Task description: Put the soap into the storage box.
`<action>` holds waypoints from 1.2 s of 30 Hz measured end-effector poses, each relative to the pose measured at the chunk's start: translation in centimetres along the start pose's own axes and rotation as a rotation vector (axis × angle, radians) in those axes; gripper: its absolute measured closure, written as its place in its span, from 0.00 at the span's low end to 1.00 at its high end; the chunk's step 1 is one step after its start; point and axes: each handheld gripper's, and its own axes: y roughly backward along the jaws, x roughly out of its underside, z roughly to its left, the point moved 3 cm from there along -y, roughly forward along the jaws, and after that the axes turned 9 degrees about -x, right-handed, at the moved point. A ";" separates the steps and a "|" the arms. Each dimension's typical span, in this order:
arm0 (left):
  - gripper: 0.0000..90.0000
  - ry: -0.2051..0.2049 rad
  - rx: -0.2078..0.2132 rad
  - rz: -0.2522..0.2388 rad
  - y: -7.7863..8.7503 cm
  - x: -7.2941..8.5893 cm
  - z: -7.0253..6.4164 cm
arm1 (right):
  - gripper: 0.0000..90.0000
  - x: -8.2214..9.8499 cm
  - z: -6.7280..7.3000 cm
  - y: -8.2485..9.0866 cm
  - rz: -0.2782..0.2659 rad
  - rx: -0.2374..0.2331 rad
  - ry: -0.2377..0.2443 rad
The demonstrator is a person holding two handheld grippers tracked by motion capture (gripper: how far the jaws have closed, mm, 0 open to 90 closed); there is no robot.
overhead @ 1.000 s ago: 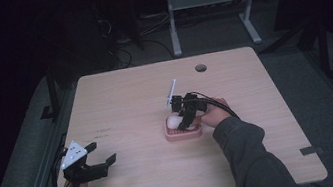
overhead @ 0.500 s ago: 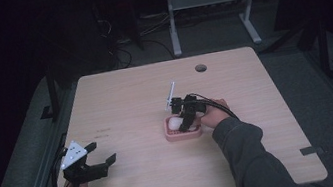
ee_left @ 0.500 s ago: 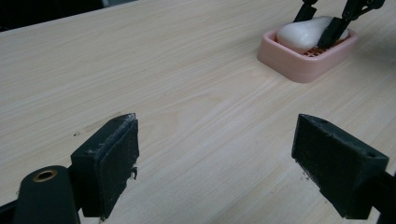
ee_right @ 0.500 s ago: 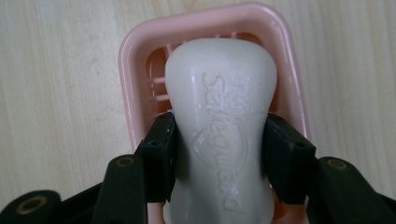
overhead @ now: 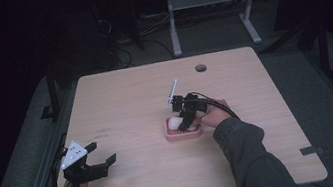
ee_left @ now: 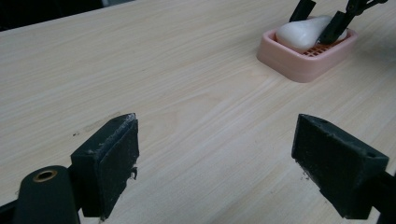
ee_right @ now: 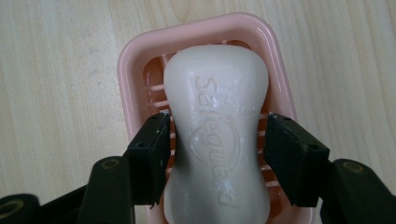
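Note:
A white bar of soap [ee_right: 217, 140] with embossed lettering lies lengthwise in a pink slotted soap dish [ee_right: 135, 70] near the middle of the wooden table [overhead: 131, 104]. My right gripper [ee_right: 217, 154] reaches down into the dish, and its two black jaws press the narrow waist of the bar from both sides. In the high view the soap [overhead: 175, 121] looks tilted, with its left end near the rim of the dish [overhead: 184, 135]. My left gripper [overhead: 101, 154] is held wide open near the table's front left corner, pointing toward the dish [ee_left: 303, 65], with nothing between its jaws.
A round cable hole [overhead: 200, 68] sits near the table's far edge. A metal stand [overhead: 212, 10] and cables lie on the dark floor beyond the table. Bare wood stretches between my left gripper [ee_left: 215, 163] and the dish.

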 end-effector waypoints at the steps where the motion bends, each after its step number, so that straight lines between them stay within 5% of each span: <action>1: 0.16 0.004 0.000 0.000 0.0 0.0 0.0 | 0.45 0.0 0.0 0.0 0.000 0.000 0.000; 36: 0.16 0.002 0.000 -0.004 0.1 0.0 0.0 | 0.41 1.0 0.9 2.1 -0.072 0.035 -0.030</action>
